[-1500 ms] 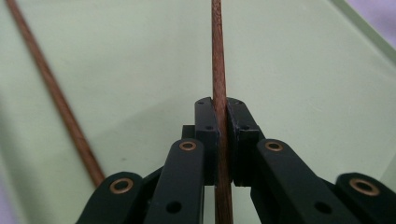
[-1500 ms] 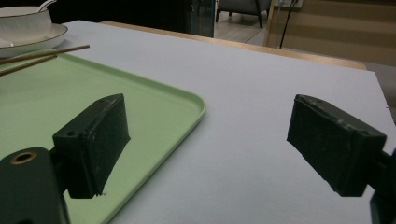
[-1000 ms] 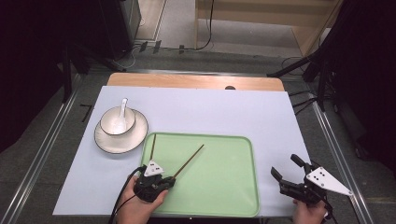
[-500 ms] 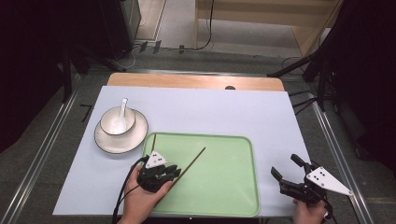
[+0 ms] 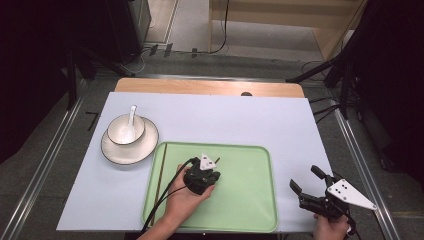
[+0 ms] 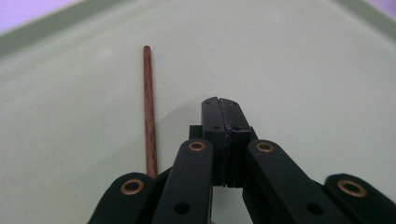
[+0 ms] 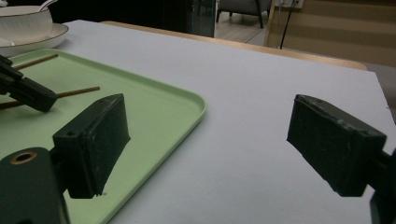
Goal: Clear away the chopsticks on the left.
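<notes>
My left gripper (image 5: 212,165) (image 6: 219,105) is over the middle of the green tray (image 5: 240,190) (image 6: 303,70), pointing down at it. Its jaws have just closed further and now meet with nothing between them. A brown chopstick (image 6: 149,107) lies on the tray just left of the jaws and runs under the gripper; its far end shows past the left gripper's jaw (image 7: 28,93) in the right gripper view (image 7: 77,91). A second chopstick (image 5: 161,172) (image 7: 37,60) lies along the tray's left edge. My right gripper (image 5: 306,179) (image 7: 205,135) is open over the mat, right of the tray.
A white bowl (image 5: 125,129) (image 7: 25,18) with a spoon (image 5: 131,112) sits on a plate (image 5: 112,152) left of the tray's far corner. The pale mat (image 5: 225,120) covers the table, with a wooden strip (image 5: 200,86) along the far edge.
My left gripper has moved right and farther onto the tray, over the slanted chopstick, which is now mostly hidden beneath it. The right gripper has stayed put.
</notes>
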